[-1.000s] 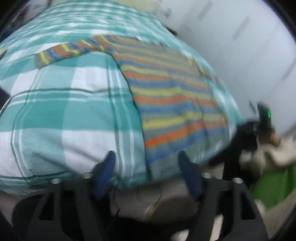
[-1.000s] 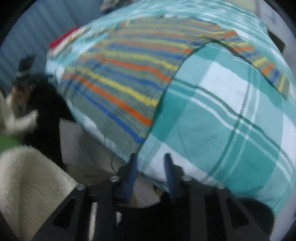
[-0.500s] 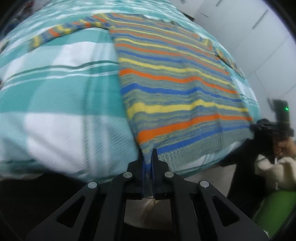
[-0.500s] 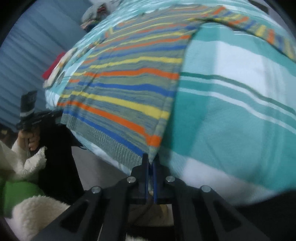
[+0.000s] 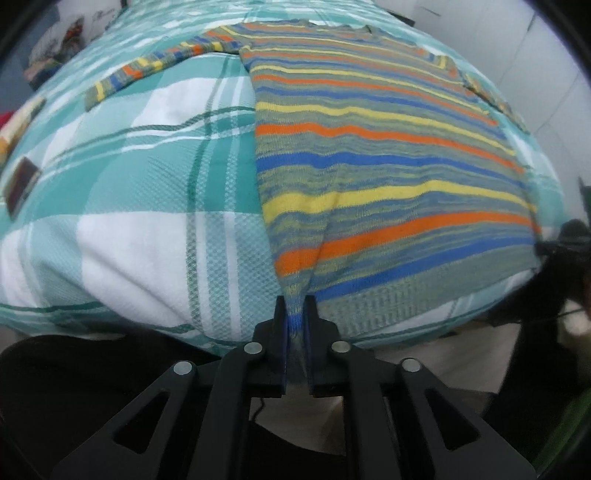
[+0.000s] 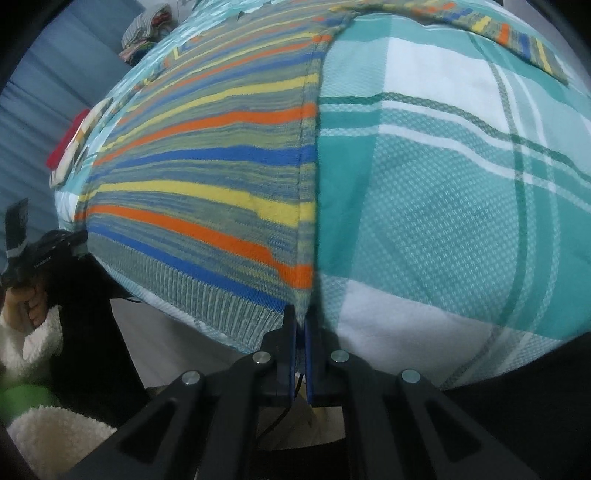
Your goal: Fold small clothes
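Note:
A striped knit sweater (image 5: 376,155) in orange, yellow, blue and grey-green lies flat on a teal and white plaid bed cover (image 5: 147,192), hem towards me. My left gripper (image 5: 295,314) is shut on the hem's left corner, which is pulled into a ridge. My right gripper (image 6: 300,321) is shut on the hem's right corner of the same sweater (image 6: 207,177). One sleeve (image 5: 155,70) stretches out to the far left, the other sleeve (image 6: 509,33) to the far right.
The bed's edge (image 5: 155,325) drops off just in front of both grippers. A pile of folded clothes (image 6: 147,29) sits at the far side. Red and patterned items (image 6: 70,144) lie at the bed's left edge. A white wardrobe (image 5: 517,44) stands behind.
Both grippers were open a second ago, came in to the hem corners and shut on them. Since then they have drawn the corners slightly towards me.

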`<state>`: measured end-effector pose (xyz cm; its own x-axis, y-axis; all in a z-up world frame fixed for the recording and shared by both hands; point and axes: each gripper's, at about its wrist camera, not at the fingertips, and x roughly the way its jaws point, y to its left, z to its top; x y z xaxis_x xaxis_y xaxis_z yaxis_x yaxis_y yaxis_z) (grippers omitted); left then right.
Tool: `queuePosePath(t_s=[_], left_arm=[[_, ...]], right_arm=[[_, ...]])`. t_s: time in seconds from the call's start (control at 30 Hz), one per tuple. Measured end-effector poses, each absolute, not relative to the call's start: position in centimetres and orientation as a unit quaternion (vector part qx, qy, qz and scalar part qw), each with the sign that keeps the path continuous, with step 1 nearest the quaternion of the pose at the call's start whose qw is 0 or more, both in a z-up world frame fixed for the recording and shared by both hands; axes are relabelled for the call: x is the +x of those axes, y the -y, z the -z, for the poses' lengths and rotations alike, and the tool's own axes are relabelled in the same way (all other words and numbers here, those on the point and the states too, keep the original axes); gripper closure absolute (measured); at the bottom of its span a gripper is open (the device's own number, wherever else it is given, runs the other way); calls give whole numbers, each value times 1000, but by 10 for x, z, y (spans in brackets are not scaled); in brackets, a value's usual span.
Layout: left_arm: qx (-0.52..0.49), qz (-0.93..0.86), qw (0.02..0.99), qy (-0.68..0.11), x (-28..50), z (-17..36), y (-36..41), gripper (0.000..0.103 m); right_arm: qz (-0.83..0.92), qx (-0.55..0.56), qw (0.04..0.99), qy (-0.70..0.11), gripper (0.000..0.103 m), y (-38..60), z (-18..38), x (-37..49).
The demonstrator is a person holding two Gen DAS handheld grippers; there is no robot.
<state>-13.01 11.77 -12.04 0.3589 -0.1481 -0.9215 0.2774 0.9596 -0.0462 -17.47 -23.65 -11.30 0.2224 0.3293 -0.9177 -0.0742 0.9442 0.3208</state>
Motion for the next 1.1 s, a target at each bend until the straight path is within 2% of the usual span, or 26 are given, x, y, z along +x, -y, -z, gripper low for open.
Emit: queuePosePath(t_s=[0.03,0.07,0.1,0.13,0.17,0.27,0.5,0.67,0.77,0.9,1.1], left_arm=[[63,122,825,-548,-132,119,-118,82],[68,112,831,-541,-134,116,-118,65],[72,105,836,-534,-137,111,-118,54],[76,96,845,-520,-140,102,-120,37],[79,88,853,-508,-142,95,-120,27],[84,61,874,-475,-143,73,-123,17],[81,37,894,-439,-121,52,-122,14],[116,33,906,-405,-107,38,-94,11],[134,32,913,-385,-99,32,-81,8],[139,39,920,-363,-82,25,-65,7],[65,83,934,-340,-30,22,-51,5]], right_arm=[[-130,105,776,-609,100,237,113,-175],[-129,103,778,-607,96,236,112,-176],[-129,104,781,-602,89,237,110,-178],[-125,104,783,-600,85,238,107,-181],[-121,104,786,-597,77,239,103,-184],[-103,101,808,-571,59,250,84,-195],[-41,105,870,-479,56,275,43,-189],[-52,64,901,-426,55,249,22,-153],[-72,40,908,-410,55,233,12,-131],[-101,16,913,-395,49,199,5,-98],[-133,27,897,-422,48,166,40,-54]])
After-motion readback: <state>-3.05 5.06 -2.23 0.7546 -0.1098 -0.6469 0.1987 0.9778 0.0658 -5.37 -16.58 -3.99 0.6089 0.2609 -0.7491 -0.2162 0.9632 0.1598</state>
